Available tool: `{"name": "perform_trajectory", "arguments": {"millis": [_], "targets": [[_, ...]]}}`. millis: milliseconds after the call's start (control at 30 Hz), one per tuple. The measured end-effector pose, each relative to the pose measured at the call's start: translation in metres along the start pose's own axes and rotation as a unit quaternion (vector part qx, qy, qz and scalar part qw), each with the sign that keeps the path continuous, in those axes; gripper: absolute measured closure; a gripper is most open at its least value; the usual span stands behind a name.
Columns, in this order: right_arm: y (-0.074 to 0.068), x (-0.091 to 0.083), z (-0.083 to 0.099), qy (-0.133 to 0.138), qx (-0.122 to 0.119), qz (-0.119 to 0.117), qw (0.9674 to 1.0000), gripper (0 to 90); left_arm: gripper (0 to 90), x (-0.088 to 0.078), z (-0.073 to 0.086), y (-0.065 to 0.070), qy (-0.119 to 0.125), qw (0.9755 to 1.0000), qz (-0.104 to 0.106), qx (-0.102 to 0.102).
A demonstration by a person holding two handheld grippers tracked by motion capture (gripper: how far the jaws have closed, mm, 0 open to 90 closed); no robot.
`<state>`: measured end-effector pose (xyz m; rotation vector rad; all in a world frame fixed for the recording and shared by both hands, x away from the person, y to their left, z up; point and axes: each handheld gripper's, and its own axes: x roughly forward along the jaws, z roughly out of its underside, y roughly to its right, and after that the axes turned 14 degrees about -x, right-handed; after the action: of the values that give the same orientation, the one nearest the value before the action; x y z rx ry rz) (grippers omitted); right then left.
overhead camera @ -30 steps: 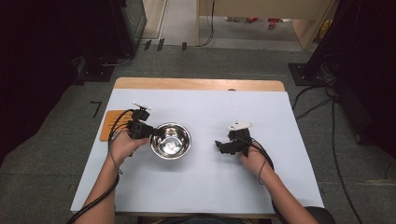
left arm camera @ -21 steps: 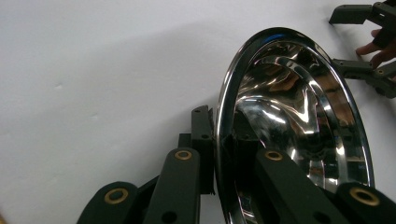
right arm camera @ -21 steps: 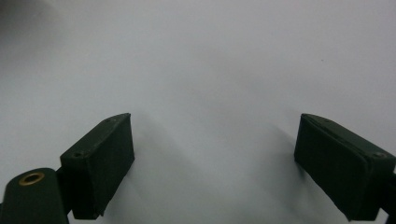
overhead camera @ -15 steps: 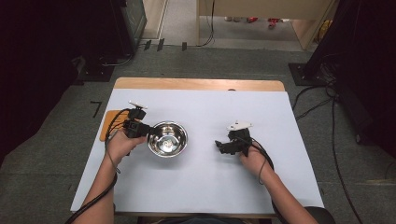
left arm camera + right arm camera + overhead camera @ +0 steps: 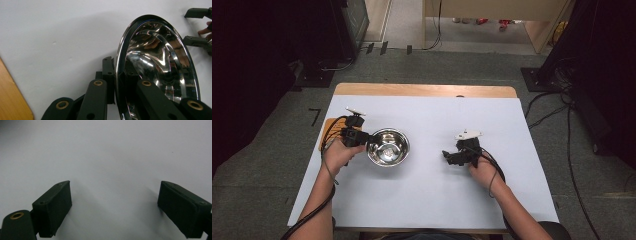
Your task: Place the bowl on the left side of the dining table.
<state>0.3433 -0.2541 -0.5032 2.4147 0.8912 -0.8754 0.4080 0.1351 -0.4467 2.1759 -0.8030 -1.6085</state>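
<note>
A shiny steel bowl (image 5: 388, 146) sits left of the table's middle. My left gripper (image 5: 368, 140) is shut on its left rim. In the left gripper view one jaw lies outside the rim and the other inside the bowl (image 5: 155, 62), with my left gripper (image 5: 119, 68) clamped across the edge. My right gripper (image 5: 448, 157) rests low over the table to the right of the bowl and well apart from it, pointing left. Its jaws stand wide open with nothing between them in the right gripper view (image 5: 115, 205).
A pale sheet (image 5: 437, 200) covers the table. An orange wooden board (image 5: 326, 132) lies at the left edge beneath the left hand's cable. The table's bare wooden strip (image 5: 422, 90) runs along the far side. Cables and dark equipment stand on the floor around.
The bowl and my left gripper have shifted slightly left and away from the person. The right gripper has stayed put.
</note>
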Motion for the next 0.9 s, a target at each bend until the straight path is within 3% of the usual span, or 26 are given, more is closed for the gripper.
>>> {"name": "perform_trajectory", "arguments": {"millis": [900], "targets": [[0.0,0.0,0.0,0.0,0.001,0.0,1.0,11.6,85.1,-0.014,-0.003,-0.022,0.018,0.9994,-0.002,-0.028]]}}
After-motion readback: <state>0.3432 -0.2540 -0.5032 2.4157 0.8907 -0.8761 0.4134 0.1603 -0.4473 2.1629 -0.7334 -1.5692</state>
